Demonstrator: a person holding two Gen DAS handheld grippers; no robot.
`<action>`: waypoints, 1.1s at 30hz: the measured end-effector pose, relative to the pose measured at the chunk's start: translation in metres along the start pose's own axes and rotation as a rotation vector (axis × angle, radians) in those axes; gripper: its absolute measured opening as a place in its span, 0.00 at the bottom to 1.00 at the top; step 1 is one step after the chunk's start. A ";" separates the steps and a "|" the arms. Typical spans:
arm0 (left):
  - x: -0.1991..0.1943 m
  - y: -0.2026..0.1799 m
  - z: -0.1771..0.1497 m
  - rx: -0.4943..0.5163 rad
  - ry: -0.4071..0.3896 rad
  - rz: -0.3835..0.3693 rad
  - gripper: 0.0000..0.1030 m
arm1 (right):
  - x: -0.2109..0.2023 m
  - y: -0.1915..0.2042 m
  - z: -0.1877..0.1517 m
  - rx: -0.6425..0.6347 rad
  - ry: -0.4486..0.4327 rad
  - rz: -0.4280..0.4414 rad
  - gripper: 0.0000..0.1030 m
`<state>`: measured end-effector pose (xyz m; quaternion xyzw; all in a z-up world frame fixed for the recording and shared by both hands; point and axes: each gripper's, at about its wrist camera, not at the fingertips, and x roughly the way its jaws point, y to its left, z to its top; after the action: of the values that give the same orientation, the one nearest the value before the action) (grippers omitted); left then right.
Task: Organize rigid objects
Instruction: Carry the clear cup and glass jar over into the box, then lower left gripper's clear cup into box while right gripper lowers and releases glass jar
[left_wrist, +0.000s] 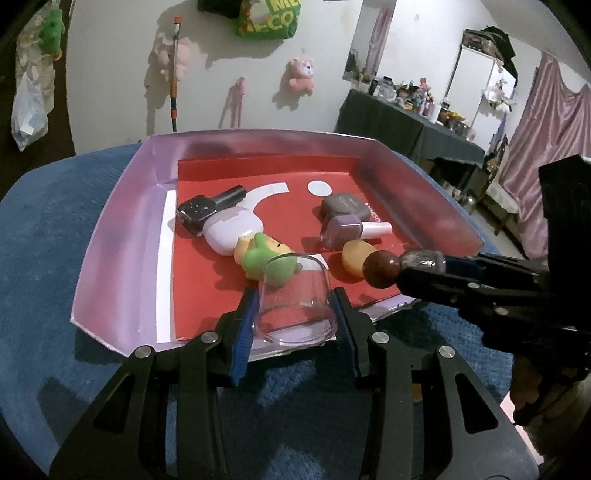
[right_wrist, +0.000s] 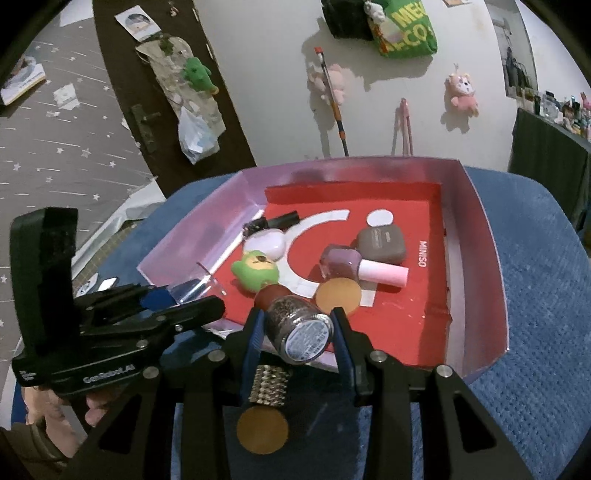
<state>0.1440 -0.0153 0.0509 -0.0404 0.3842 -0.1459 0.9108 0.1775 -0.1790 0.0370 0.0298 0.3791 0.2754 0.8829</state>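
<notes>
Blue cloth surface (left_wrist: 55, 258) carrying a lilac-walled, red-floored cardboard tray (left_wrist: 122, 221).
Left claw (left_wrist: 295, 314) clamps a clear plastic cup (left_wrist: 295, 295) at six o'clock; right claw (right_wrist: 297, 332) clamps a glittery round-capped bottle (right_wrist: 295, 325); polish bottles, green toy inside.

A pink plush (left_wrist: 302, 75) and a green bag (left_wrist: 267, 18) hang on the white wall (left_wrist: 122, 74). A green plush (right_wrist: 199, 74) hangs on the dark door (right_wrist: 122, 66). Pink curtains (left_wrist: 546, 155) flank a cluttered dark table (left_wrist: 399, 122).
</notes>
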 end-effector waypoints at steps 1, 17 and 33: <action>0.001 0.001 0.001 0.000 0.005 -0.003 0.36 | 0.003 -0.001 0.000 0.002 0.009 -0.002 0.38; 0.030 0.017 0.005 -0.021 0.095 -0.025 0.36 | 0.037 -0.004 0.003 -0.016 0.105 -0.051 0.38; 0.045 0.024 0.010 -0.013 0.048 0.137 0.36 | 0.045 -0.009 0.012 -0.037 0.032 -0.183 0.38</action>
<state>0.1870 -0.0063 0.0223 -0.0164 0.4088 -0.0814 0.9088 0.2149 -0.1615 0.0134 -0.0259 0.3892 0.2008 0.8986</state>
